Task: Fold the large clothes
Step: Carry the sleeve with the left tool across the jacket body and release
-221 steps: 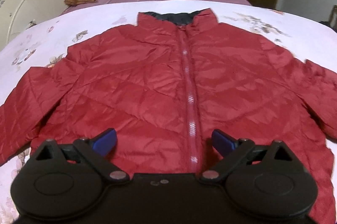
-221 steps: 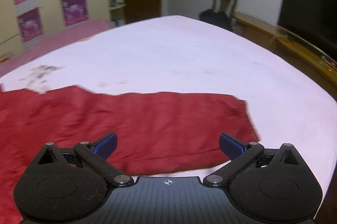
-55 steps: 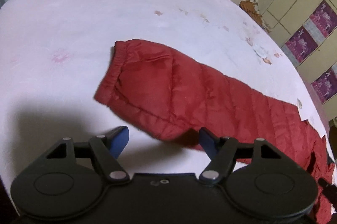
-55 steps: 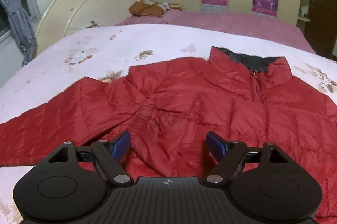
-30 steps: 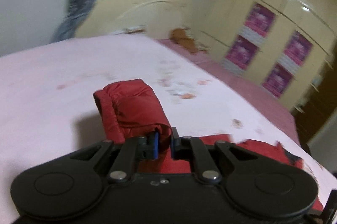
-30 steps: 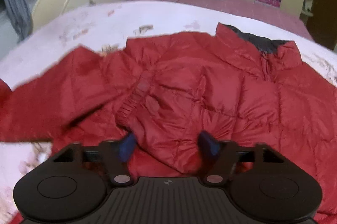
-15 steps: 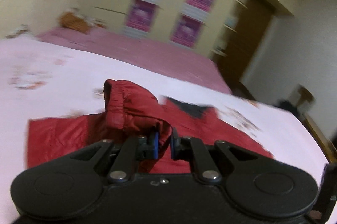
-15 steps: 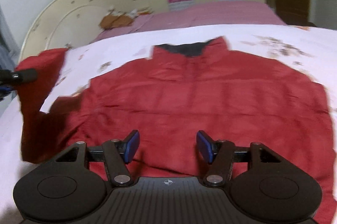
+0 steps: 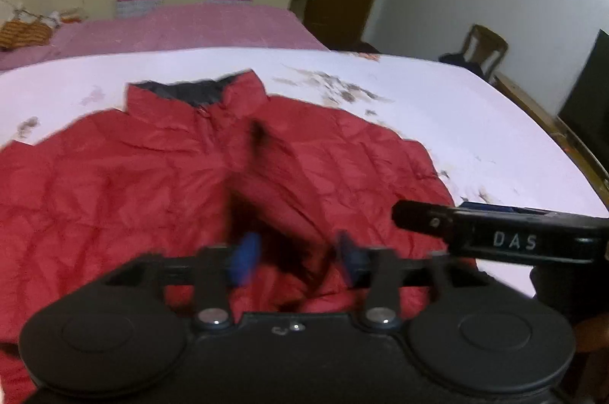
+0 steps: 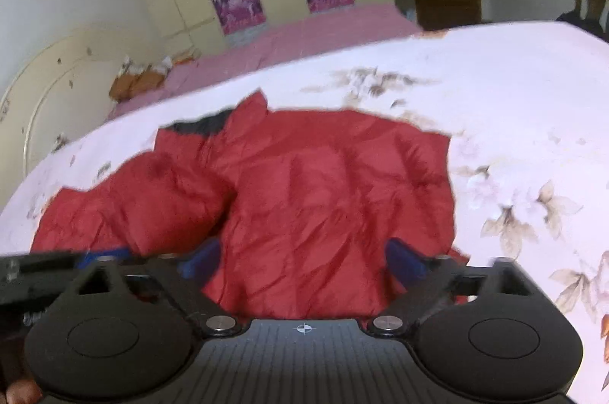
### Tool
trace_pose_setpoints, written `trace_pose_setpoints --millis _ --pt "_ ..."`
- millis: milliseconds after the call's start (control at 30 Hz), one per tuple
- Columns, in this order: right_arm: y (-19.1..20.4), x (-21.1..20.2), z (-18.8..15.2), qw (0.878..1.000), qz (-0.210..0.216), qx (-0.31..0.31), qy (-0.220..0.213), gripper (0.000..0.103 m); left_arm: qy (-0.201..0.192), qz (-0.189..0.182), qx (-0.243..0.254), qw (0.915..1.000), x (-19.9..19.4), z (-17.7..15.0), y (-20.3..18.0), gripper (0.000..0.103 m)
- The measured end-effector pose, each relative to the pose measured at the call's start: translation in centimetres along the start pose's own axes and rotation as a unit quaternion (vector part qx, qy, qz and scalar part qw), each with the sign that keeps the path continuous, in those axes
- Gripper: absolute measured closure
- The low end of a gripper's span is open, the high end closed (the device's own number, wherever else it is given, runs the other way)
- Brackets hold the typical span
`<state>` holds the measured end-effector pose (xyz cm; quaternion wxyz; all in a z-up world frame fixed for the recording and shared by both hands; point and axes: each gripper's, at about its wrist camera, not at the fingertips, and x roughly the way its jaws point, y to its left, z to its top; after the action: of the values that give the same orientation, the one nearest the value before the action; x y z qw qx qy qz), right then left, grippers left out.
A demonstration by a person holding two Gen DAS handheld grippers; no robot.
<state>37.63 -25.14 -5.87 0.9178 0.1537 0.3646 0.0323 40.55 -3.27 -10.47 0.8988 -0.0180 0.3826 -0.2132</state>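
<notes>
A red puffer jacket with a dark collar lining lies front up on the pale floral bed sheet. Its left sleeve is folded in across the chest and falls, blurred, just ahead of my left gripper, whose blue pads are apart and hold nothing. The jacket also fills the right wrist view. My right gripper is open just above the jacket's lower right part. Its black body shows at the right of the left wrist view.
A pink bed with an orange bundle lies beyond. Cream wardrobes with purple posters line the back wall. A curved headboard stands left. A wooden chair and a dark TV screen stand right.
My left gripper carried the sleeve cuff over the jacket's chest, then opened and let it go. My right gripper stayed open and shifted toward the jacket's right side.
</notes>
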Motion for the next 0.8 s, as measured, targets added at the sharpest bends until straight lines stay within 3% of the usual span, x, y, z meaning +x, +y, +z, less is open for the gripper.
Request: trace_pose_setpoints --millis 33,200,367,533,667,800 --pt "0.1 0.0 0.2 1.0 0.001 -0.001 -0.001 0.009 -0.014 0.011 -0.002 0.9998 -0.9 0.3 0.1 0.023" --pt "1.1 0.7 1.3 1.0 0.028 -0.001 -0.007 0.009 -0.052 0.049 -0.026 0.9971 -4.6 0.9 2.4 0.022" --pt "2.3 1.9 1.9 0.999 0.051 0.009 -0.004 0.009 -0.068 0.136 -0.041 0.9876 -8.8 -0.8 6.9 0.021" --pt "1.7 1.9 3.1 0.998 0.053 0.04 -0.025 0.009 -0.045 0.197 -0.066 0.977 -10.3 -3.3 11.0 0.021" --pt "2.4 3.3 2.9 0.997 0.062 0.033 0.012 0.009 -0.024 0.209 -0.072 0.9749 -9.4 -5.1 12.0 0.021" --pt "2.6 5.0 1.7 0.998 0.036 0.032 0.046 0.01 -0.012 0.222 -0.038 0.9743 -7.6 -6.2 11.6 0.026"
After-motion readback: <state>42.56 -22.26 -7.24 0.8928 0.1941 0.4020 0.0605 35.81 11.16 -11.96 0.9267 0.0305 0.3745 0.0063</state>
